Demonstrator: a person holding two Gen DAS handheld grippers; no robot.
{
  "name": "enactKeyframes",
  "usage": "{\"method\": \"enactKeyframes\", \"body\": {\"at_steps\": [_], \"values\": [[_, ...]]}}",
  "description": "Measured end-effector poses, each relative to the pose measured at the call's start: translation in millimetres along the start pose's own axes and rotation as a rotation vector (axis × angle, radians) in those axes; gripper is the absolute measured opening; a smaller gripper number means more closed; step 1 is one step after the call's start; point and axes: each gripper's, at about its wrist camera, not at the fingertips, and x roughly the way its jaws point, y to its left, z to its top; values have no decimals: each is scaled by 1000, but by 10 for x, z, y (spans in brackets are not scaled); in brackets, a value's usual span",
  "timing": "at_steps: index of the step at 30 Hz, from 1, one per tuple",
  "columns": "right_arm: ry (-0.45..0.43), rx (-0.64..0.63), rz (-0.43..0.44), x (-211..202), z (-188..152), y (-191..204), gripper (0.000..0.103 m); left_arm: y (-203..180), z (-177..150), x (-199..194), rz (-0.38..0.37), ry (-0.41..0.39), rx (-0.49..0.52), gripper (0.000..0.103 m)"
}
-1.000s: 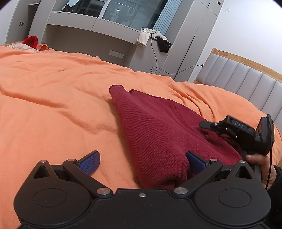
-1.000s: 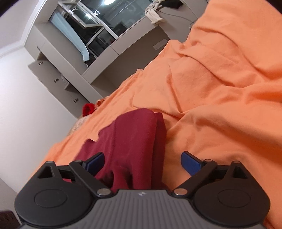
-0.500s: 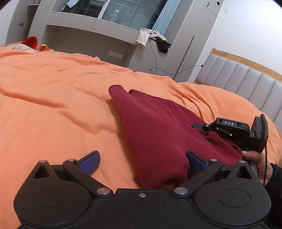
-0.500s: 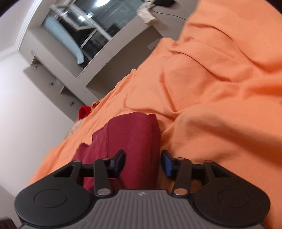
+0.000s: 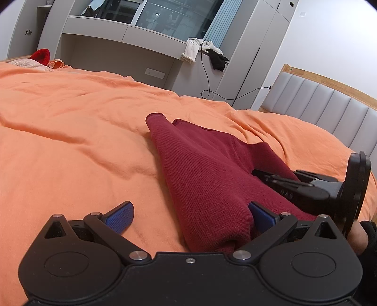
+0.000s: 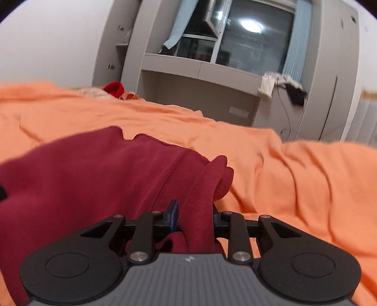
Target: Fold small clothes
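Note:
A dark red knit garment (image 5: 207, 169) lies on the orange bedspread (image 5: 70, 131), stretched lengthwise away from me. My left gripper (image 5: 190, 213) is open, its jaws wide apart around the garment's near end, the right pad against the cloth. My right gripper (image 6: 195, 211) is shut on a bunched fold of the dark red garment (image 6: 94, 174) at its right edge. In the left wrist view the right gripper (image 5: 306, 188) lies low at the garment's right side.
A grey padded headboard (image 5: 329, 110) stands at the right. Grey cabinets and a window (image 5: 165, 18) line the far wall, with cloths and a cable (image 5: 205, 49) hanging there. A small red item (image 5: 41, 55) lies at the bed's far left.
My right gripper closed on the garment's edge, dropped lower onto the cloth and turned level. The left gripper stayed open in place.

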Motion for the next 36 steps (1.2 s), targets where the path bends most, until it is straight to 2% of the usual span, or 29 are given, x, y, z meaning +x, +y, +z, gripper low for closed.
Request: {"method": "enactKeyframes", "body": {"at_steps": [7, 10, 12, 14, 16, 18, 21, 24, 26, 29, 36], "values": [[6, 31, 14, 0, -16, -12, 30, -2, -4, 1, 1, 0, 1, 102], [15, 91, 37, 35, -20, -137, 32, -3, -5, 1, 1, -1, 1, 103], [28, 184, 76, 58, -35, -283, 39, -1, -4, 2, 1, 0, 1, 103], [49, 317, 127, 96, -66, -480, 58, -3, -6, 1, 1, -1, 1, 103], [82, 484, 199, 167, -143, -714, 67, -4, -6, 1, 1, 0, 1, 103], [116, 668, 276, 262, -264, -933, 70, -4, -7, 2, 1, 0, 1, 103], [120, 808, 329, 306, -390, -1107, 68, -3, -6, 3, 1, -1, 2, 103], [119, 788, 324, 302, -394, -1099, 64, -6, -8, 2, 1, -1, 1, 103], [116, 759, 324, 291, -381, -1076, 57, -5, -6, 1, -1, 0, -1, 103], [112, 727, 318, 264, -344, -1024, 53, 41, 28, -28, -25, 1, -25, 102], [117, 704, 308, 262, -296, -941, 55, 192, 278, -119, -116, -51, -95, 102]]}}
